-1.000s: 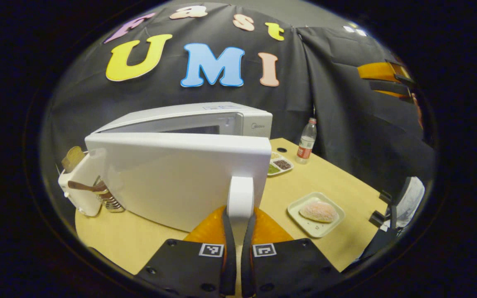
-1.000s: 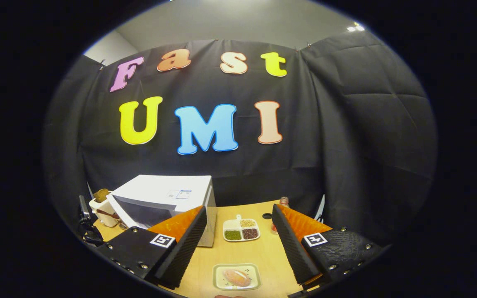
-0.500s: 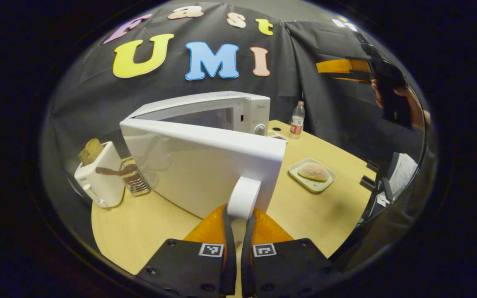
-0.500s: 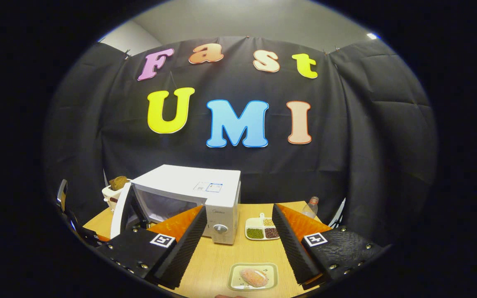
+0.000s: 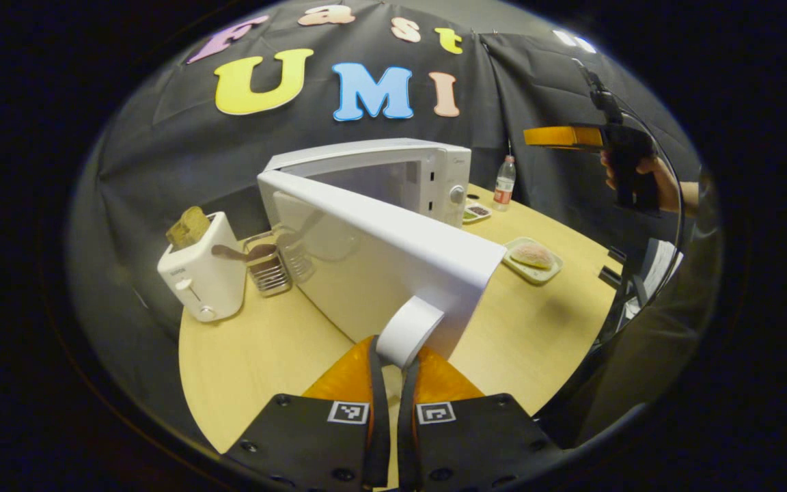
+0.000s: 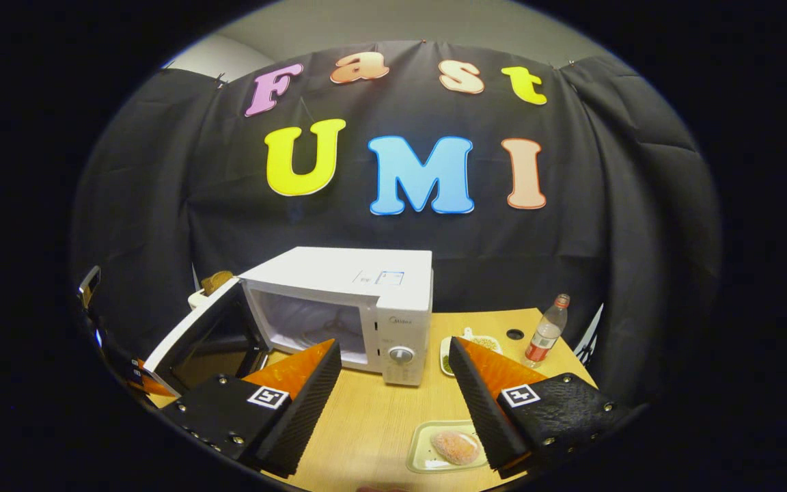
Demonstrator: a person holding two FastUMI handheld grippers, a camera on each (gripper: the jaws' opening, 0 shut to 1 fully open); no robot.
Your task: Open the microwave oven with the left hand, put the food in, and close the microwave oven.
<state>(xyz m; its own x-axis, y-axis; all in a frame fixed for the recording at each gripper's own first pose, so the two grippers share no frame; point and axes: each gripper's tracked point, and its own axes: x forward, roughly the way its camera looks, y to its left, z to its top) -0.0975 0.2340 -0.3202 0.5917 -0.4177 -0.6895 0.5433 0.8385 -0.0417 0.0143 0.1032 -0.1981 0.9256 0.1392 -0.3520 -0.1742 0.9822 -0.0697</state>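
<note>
Here, in the left gripper view, the left gripper (image 5: 391, 355) is pinching the door handle (image 5: 408, 331) with narrowed fingers, the microwave (image 5: 393, 174) standing open; food (image 5: 533, 255) is lying on its plate (image 5: 531, 272) near the table (image 5: 544, 321) edge. In the right gripper view, the right gripper (image 6: 393, 372) is hovering with fingers wide above that plate (image 6: 424, 452), the oven cavity (image 6: 308, 324) gaping.

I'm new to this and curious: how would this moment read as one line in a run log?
stage: opening | left gripper: shut on door handle | microwave door: swung wide | right gripper: open, empty | food plate: on table
</note>
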